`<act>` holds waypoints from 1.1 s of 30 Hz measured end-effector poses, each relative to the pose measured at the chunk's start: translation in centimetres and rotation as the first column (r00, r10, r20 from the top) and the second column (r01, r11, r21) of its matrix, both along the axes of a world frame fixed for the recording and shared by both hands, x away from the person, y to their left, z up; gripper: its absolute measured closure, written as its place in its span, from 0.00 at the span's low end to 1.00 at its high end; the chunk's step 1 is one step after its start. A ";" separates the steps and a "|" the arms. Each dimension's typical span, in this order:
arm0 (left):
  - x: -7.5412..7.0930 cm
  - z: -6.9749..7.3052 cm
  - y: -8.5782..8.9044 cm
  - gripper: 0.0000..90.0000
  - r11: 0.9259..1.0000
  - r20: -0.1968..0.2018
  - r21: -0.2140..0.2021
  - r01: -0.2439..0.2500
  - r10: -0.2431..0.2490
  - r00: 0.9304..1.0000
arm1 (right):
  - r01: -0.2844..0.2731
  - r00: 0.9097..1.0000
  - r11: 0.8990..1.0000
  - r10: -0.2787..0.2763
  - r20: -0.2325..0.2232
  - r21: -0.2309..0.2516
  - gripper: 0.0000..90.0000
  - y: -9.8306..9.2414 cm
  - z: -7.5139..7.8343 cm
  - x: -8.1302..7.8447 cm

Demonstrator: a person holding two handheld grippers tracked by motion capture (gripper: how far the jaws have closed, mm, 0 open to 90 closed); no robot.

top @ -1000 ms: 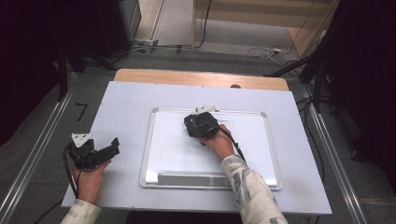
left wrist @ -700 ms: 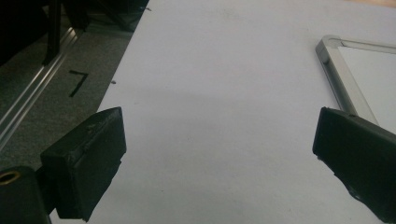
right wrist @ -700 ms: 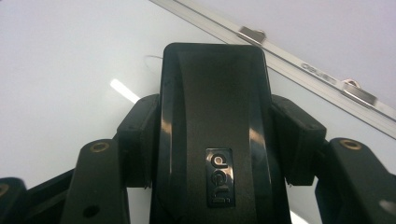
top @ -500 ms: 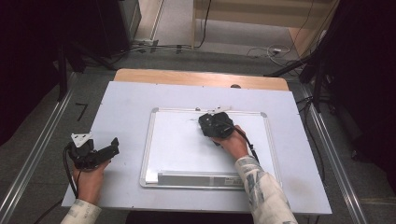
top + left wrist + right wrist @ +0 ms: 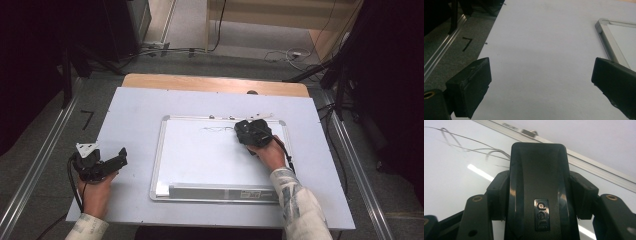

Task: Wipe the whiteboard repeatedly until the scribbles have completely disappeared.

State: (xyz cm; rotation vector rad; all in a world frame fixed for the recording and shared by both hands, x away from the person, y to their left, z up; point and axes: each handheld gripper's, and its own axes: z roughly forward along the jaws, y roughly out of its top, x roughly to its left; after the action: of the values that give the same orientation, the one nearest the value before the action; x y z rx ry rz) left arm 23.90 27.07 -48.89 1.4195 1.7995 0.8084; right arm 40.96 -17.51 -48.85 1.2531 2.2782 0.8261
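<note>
Black eraser (image 5: 539, 192) is clamped in your right gripper (image 5: 252, 132), which you are sliding rightward along the top edge of the whiteboard (image 5: 200, 165); faint pen strokes (image 5: 217, 129) just left of it are remaining, so the wiping looks unfinished. Your left gripper (image 5: 107, 162) is resting left of the whiteboard, jaws wide and empty, obstructing nothing.
</note>
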 end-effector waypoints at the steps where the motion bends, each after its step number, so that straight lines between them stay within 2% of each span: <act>1: 0.0 0.0 0.0 0.03 1.000 -0.001 0.001 0.000 0.000 1.000 | 0.008 1.000 1.000 -0.008 0.001 -0.004 0.43 -0.4 0.0 0.1; 10: -0.1 0.0 0.1 0.03 1.000 0.003 -0.001 -0.005 0.005 1.000 | 0.072 0.997 0.997 -0.072 -0.005 -0.008 0.43 -2.4 0.1 0.6; 15: 0.0 0.0 0.0 0.03 1.000 0.002 0.003 -0.002 0.002 1.000 | 0.076 0.997 0.997 -0.076 -0.010 -0.016 0.43 -2.1 0.2 0.5; 25: -0.1 0.1 0.1 0.03 1.000 0.001 0.003 -0.005 0.005 1.000 | 0.006 1.000 1.000 -0.006 -0.015 -0.022 0.43 2.3 0.2 0.6; 33: -0.1 0.1 0.0 0.03 1.000 0.005 0.003 0.000 0.000 1.000 | -0.024 1.000 1.000 0.024 -0.012 -0.015 0.43 4.0 0.1 0.5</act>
State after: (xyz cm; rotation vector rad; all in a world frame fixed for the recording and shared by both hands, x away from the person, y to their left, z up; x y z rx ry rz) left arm 23.80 27.06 -48.80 1.4183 1.7947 0.8141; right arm 41.50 -13.49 -48.75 1.2293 2.3089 0.8107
